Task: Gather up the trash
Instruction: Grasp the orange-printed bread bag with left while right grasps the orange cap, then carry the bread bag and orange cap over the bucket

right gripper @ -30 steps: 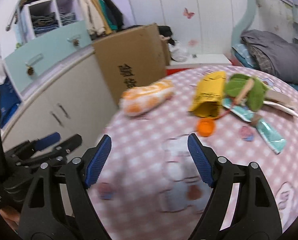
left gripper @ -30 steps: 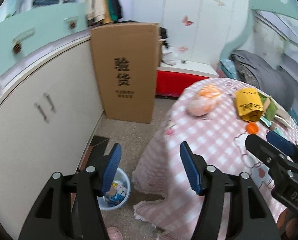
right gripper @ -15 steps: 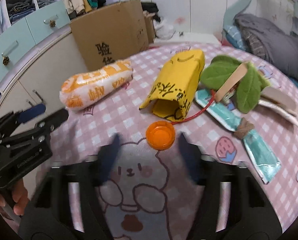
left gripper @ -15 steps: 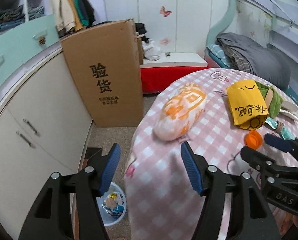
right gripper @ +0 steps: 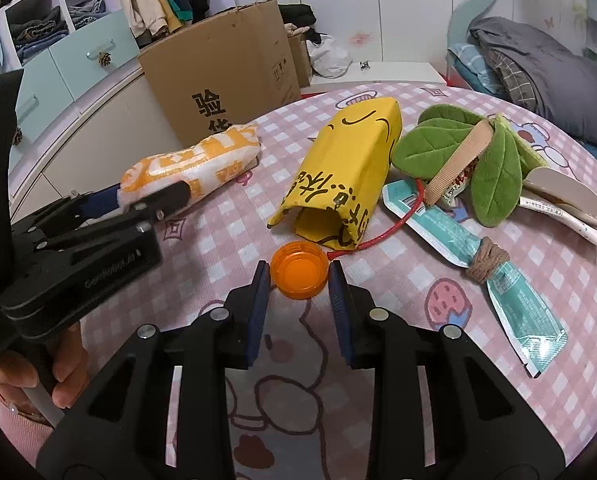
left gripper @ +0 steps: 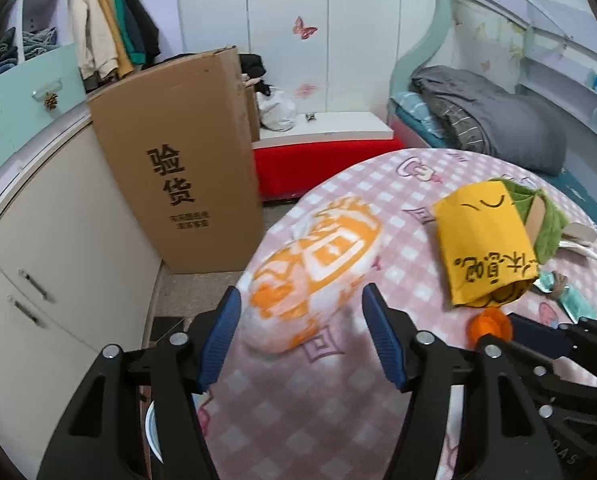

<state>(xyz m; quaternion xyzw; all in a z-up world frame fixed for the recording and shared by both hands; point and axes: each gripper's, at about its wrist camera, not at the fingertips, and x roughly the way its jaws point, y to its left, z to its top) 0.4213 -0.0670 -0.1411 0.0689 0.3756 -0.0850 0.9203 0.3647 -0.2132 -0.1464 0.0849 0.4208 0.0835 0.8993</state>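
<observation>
An orange-and-white snack bag [left gripper: 314, 276] [right gripper: 194, 168] lies on the pink checked tablecloth [left gripper: 378, 208]. My left gripper [left gripper: 300, 336] is open, its jaws either side of the bag's near end. An orange bottle cap [right gripper: 298, 270] [left gripper: 491, 324] lies open side up. My right gripper [right gripper: 298, 292] has its jaws closed in against the cap's two sides. A yellow carton [right gripper: 346, 176] [left gripper: 484, 240] lies on its side just beyond the cap. A teal wrapper [right gripper: 482, 264] lies to the right.
A green plush leaf toy [right gripper: 474, 152] and white utensils [right gripper: 566, 204] lie at the table's right. A large cardboard box [left gripper: 182, 168] stands on the floor by white cabinets [left gripper: 50, 264]. A bin's rim [left gripper: 151, 432] shows below the table edge. A bed [left gripper: 486, 120] is behind.
Both grippers moved forward over the table. The left came up to the snack bag. The right reached the orange cap and its jaws narrowed around it.
</observation>
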